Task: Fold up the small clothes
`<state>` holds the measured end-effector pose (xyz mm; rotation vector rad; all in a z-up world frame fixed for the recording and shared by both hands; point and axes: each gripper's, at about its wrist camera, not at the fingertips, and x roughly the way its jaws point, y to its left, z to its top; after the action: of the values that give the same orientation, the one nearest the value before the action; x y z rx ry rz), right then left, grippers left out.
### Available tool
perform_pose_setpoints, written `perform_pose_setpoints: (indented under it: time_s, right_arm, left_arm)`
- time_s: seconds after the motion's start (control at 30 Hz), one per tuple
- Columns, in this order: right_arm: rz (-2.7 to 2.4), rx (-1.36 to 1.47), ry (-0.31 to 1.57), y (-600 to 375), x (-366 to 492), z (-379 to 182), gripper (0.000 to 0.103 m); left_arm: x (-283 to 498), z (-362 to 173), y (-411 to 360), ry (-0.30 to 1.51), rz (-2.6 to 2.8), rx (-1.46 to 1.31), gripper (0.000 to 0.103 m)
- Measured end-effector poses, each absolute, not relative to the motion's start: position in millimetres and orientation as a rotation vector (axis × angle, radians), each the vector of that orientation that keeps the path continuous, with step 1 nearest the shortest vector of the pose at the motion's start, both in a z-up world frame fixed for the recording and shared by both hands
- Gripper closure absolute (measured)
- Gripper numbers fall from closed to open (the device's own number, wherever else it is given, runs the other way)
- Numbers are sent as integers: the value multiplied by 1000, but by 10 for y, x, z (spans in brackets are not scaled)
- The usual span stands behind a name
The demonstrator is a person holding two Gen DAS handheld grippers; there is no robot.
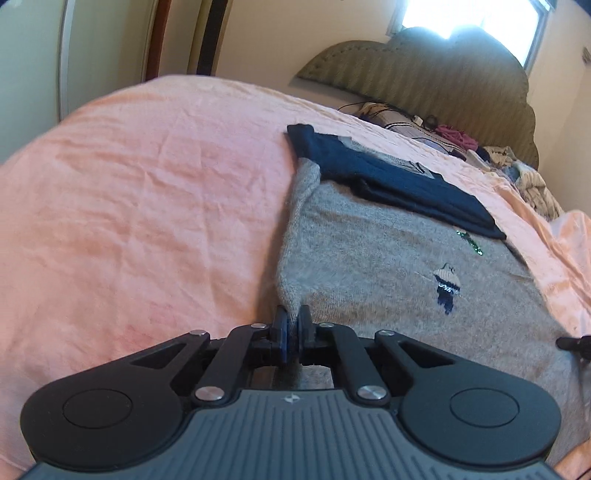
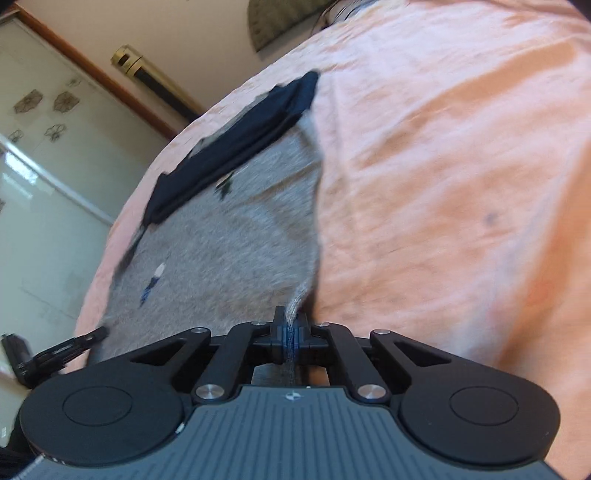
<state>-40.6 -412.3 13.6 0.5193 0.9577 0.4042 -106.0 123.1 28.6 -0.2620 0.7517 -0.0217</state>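
Grey sweater (image 1: 388,266) lies spread out on the pink bed sheet (image 1: 147,206), filling the lower right of the left wrist view. At the bottom middle of that view, the left gripper (image 1: 291,325) has its two fingers pinched tight on the near edge of the sweater. In the right wrist view, the right gripper (image 2: 290,328) is pinched tight on a near corner of the same sweater (image 2: 229,240), and the grey cloth runs down between its fingers. That view is a bit blurry. A little sewn picture of a bear (image 1: 447,286) sits on the sweater, right of the middle in the left view. Farther back, the sweater's dark blue sleeves (image 1: 388,181) are folded across its top part. Past them, in the upper right, a messy pile of clothes (image 1: 509,170) lies by the green headboard (image 1: 424,70). A bright window (image 1: 469,18) is at the top. In the right view, a glass door (image 2: 40,155) fills the left side.
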Motion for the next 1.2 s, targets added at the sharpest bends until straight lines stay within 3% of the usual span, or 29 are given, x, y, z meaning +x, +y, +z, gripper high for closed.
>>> perform_pose_setpoints:
  time_s: [0.17,0.2,0.27,0.33,0.43,0.5,0.53,0.73,0.9,1.0,1.03,1.07,1.17,1.2]
  right_arm:
    - [395,581,949,-4189,-496,47,94]
    - [400,601,956,-4191,-530,63,89]
    - [444,616,960,-4190,-639,120,60]
    - [498,621,979,-4151,-774,157,46]
    - [547,586,1015,-3997,-940,146,47]
    - [554,574,1039,-3940,-938,120,66]
    - [543,559,1070,-3921,-904,78,92]
    - [492,509,1001,-4130,-1037,305,94]
    - [437,593,1026,-4297,-1131,107,95]
    - [459,625,1019,-4279,-1236,152,73]
    - [484,633,1022,-4268,-1275,167,59]
    - [509,627,1029,-4237,-1317,188,53]
    - [540,572,1073,-4091,-1380,196,53]
    - [547,560,1076,-4062,-1382,202,55]
  left_arm:
    - [-1175,175,1290,757,-25,-294,91]
    - [-1216,190,1306,768,-40,-326,86]
    - [-1361,204,1364,787,-92,-412,54]
    - [-1538,189,1380,791,-121,-476,46]
    - [-1710,155,1305,761,-118,-472,49]
    - [-1708,139,1209,738,-76,-422,70]
    - [-1655,124,1180,755,-63,-408,98]
    - [-1691,355,1208,720,-144,-417,99]
    - [-1738,113,1280,775,-126,-428,97]
    - [-1817,154,1383,803,-162,-516,82]
    - [-1848,147,1410,816,-188,-545,67]
    - [-1892,137,1419,826,-221,-568,57]
    - [-1960,135,1348,832,-232,-553,57]
    - [-1959,138,1307,828,-221,-532,62]
